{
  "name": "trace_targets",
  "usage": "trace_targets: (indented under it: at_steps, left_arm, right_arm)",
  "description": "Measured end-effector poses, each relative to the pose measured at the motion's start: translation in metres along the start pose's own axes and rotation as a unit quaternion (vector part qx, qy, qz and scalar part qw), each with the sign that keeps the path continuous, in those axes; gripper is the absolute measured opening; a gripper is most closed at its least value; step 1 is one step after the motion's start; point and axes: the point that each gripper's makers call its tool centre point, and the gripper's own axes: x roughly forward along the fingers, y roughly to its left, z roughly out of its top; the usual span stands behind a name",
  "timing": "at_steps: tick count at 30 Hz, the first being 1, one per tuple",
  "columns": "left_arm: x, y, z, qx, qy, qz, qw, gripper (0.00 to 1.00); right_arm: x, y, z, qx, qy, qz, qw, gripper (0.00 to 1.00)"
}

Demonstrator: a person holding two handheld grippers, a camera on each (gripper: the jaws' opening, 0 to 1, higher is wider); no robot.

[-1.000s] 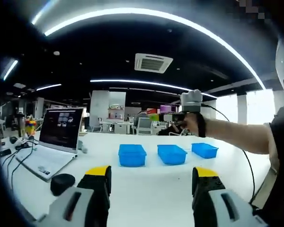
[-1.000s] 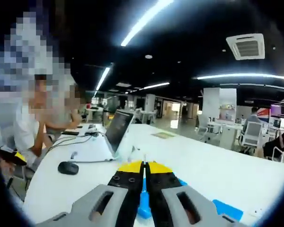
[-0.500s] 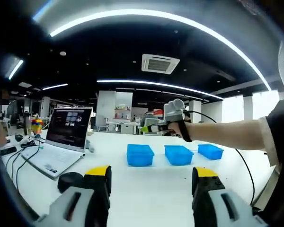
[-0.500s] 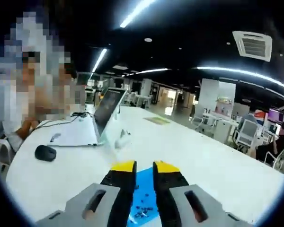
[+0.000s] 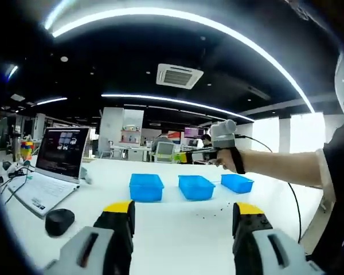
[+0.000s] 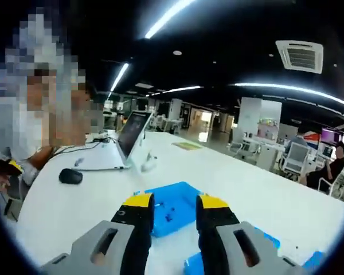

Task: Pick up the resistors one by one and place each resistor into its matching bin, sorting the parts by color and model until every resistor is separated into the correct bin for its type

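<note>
Three blue bins (image 5: pixel 146 187) stand in a row on the white table (image 5: pixel 178 229) — plus one laptop (image 5: pixel 49 175) and one mouse (image 5: pixel 59 221) (resistors too small to count).

Open-plan office: desks (image 5: pixel 139 152), swivel chairs (image 6: pixel 296 158), laptop (image 5: pixel 49 172), ceiling strip lights (image 6: pixel 125 74).

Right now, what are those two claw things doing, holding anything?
Left gripper: open, holding nothing, above the white table.
Right gripper: open, holding nothing, above a blue bin.
</note>
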Motion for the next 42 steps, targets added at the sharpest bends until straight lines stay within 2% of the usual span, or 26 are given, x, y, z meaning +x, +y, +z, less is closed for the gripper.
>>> trace_targets:
  at_steps: [5,7,9,14,18,22,26,31,34,39,42]
  left_arm:
    - [0.014,-0.016,-0.005,0.002,0.007,-0.036,0.9993,0.70]
    - [0.018,-0.020,-0.006,0.003,0.011,-0.047,0.9988,0.70]
    - [0.025,-0.028,-0.010,0.005,0.017,-0.065,0.9977,0.70]
    - [0.034,-0.040,-0.013,0.009,0.025,-0.090,0.9956,0.70]
    - [0.039,-0.050,-0.016,0.017,0.037,-0.111,0.9930,0.70]
    - [0.040,-0.058,-0.018,0.025,0.045,-0.128,0.9905,0.70]
    - [0.041,-0.060,-0.020,0.026,0.052,-0.131,0.9897,0.70]
    - [0.037,-0.063,-0.021,0.029,0.056,-0.131,0.9894,0.70]
    - [0.032,-0.063,-0.022,0.030,0.058,-0.127,0.9897,0.70]
    - [0.025,-0.057,-0.023,0.029,0.058,-0.115,0.9912,0.70]
    - [0.021,-0.054,-0.023,0.029,0.057,-0.110,0.9918,0.70]
  right_arm:
    - [-0.079,0.000,-0.021,0.017,-0.009,-0.021,0.9996,0.30]
    - [-0.100,0.001,-0.026,0.026,-0.014,-0.025,0.9992,0.30]
    - [-0.141,0.005,-0.035,0.039,-0.027,-0.038,0.9982,0.30]
    - [-0.212,0.019,-0.057,0.052,-0.040,-0.060,0.9961,0.30]
    - [-0.261,0.026,-0.078,0.071,-0.038,-0.096,0.9921,0.29]
    - [-0.295,0.036,-0.092,0.077,-0.030,-0.124,0.9889,0.29]
    - [-0.310,0.040,-0.094,0.069,-0.025,-0.131,0.9887,0.29]
    - [-0.310,0.029,-0.096,0.058,-0.009,-0.119,0.9912,0.29]
    - [-0.306,0.024,-0.094,0.051,0.000,-0.100,0.9937,0.29]
    - [-0.291,0.014,-0.086,-0.003,0.031,-0.057,0.9979,0.28]
    - [-0.277,0.010,-0.082,-0.038,0.051,-0.029,0.9975,0.28]
